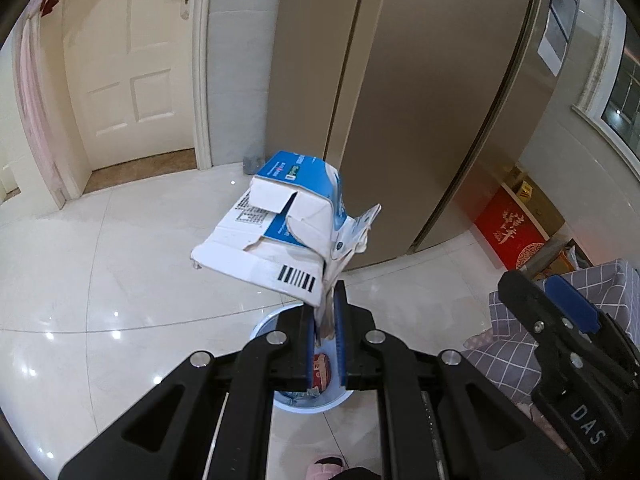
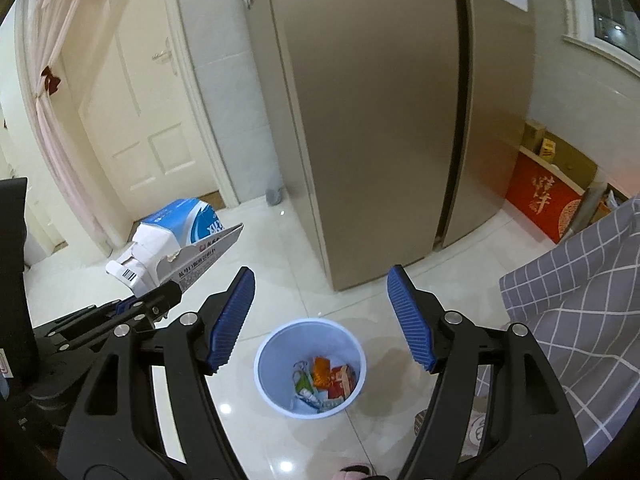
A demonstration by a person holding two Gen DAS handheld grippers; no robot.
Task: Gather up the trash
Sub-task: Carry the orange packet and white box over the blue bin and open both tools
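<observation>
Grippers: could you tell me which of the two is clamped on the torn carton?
The left gripper, shut on the blue-and-white carton; the right gripper is open and empty.

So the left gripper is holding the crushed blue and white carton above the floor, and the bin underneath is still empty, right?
Not quite. The left gripper does hold the crushed blue and white carton above the floor, but the bin is not empty: the right wrist view shows several wrappers already lying in it.
</observation>
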